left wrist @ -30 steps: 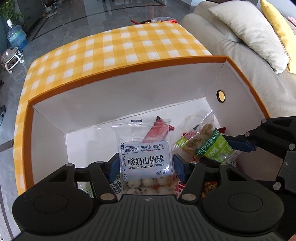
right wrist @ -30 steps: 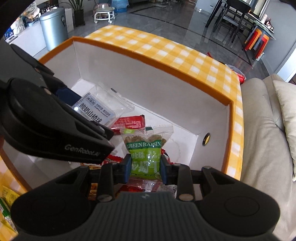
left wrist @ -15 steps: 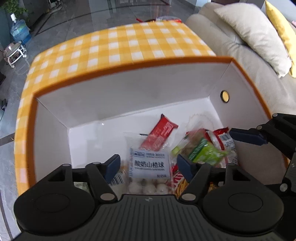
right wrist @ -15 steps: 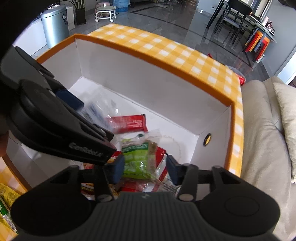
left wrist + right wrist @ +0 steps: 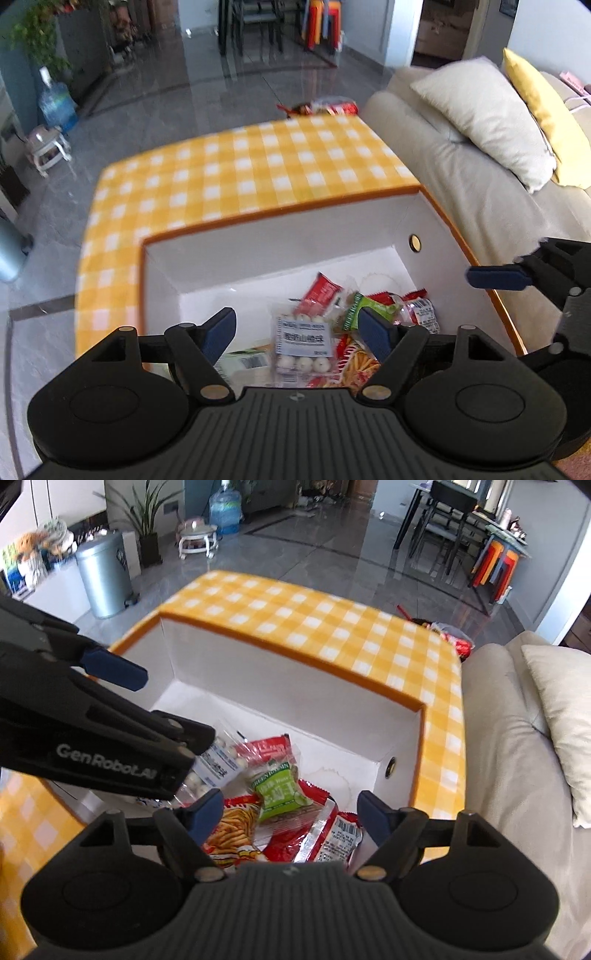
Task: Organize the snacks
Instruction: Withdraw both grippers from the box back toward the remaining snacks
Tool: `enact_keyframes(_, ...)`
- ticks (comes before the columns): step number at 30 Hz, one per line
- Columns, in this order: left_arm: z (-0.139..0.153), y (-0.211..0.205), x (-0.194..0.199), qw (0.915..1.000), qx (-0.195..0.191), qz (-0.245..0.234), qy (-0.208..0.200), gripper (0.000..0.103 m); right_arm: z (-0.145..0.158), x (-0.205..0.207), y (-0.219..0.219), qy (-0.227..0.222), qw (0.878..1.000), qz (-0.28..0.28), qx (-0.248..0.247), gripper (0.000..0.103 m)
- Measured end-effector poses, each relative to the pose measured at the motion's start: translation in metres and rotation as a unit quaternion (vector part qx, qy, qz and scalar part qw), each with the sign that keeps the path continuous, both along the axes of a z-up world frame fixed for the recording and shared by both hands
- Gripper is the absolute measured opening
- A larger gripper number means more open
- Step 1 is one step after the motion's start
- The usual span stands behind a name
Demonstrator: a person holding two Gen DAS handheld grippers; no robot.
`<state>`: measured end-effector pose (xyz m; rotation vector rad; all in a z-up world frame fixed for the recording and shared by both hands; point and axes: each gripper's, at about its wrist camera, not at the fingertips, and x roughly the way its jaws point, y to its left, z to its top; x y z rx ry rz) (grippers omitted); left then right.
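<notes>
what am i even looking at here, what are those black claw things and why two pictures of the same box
The black claws are hand-held grippers, not a robot arm: a person carries one in each hand, and each has a wide-angle camera looking forward along its two blue-tipped fingers. So you get two views of one scene. One picture looks out over the left gripper, the other over the right gripper; each also catches the other gripper at its edge.

Below them is a white box with an orange rim and a yellow checked cover, beside a beige sofa. Snack packets lie inside: a clear bag of yogurt-coated hawthorn balls, a green raisin packet, a red bar and a fries packet.

Neither gripper holds anything now. Both sets of jaws have just been opening and stand wide apart above the packets.
</notes>
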<state>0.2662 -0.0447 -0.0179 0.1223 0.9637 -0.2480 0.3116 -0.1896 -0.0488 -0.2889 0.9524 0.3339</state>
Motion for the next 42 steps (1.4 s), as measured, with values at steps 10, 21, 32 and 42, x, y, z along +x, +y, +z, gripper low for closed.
enact_keyframes(10, 0.032, 0.024, -0.063, 0.9943, -0.043, 0.045, -0.087, 0.088, 0.028, -0.055, -0.012, -0.03, 0.998, -0.046, 0.043, 0.077)
enact_keyframes(21, 0.041, 0.038, -0.14, 0.988, -0.005, 0.038, -0.15, 0.088, 0.044, -0.151, -0.028, -0.082, 0.987, -0.094, 0.103, 0.077)
enact_keyframes(32, 0.016, 0.048, -0.206, 0.9931, 0.007, 0.036, -0.111, 0.089, 0.03, -0.23, -0.038, -0.086, 0.98, -0.128, 0.126, 0.09)
enact_keyframes(42, -0.011, 0.047, -0.244, 0.9971, 0.035, 0.02, -0.064, 0.089, -0.009, -0.263, -0.047, -0.039, 0.983, -0.152, 0.1, 0.09)
